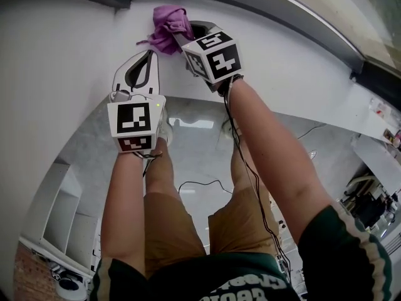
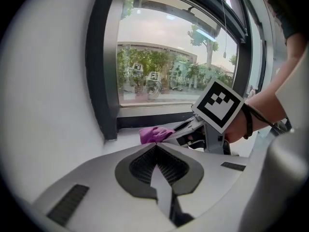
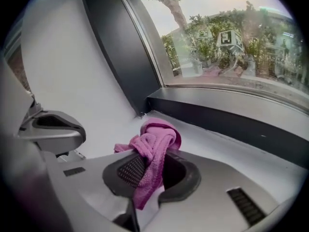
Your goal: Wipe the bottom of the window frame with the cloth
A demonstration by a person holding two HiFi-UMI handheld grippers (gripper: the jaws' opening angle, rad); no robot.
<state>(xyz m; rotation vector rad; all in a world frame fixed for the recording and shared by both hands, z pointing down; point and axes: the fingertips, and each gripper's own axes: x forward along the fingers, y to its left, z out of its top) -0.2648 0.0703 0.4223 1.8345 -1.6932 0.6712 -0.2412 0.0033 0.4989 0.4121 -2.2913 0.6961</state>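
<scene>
Clamping purple cloth (image 3: 155, 138) in R gripper (image 3: 151, 170) by window frame (image 3: 217, 116).

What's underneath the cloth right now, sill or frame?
The cloth, clamped in the right gripper, lies on the white sill beside the dark frame rail. The sill patch directly beneath it is covered, so dirt there cannot be judged.

No text, brand or number can be read in any view. The print on the person's green shirt (image 1: 188, 279) is inverted and cut off at the frame edge, so it is illegible.
</scene>
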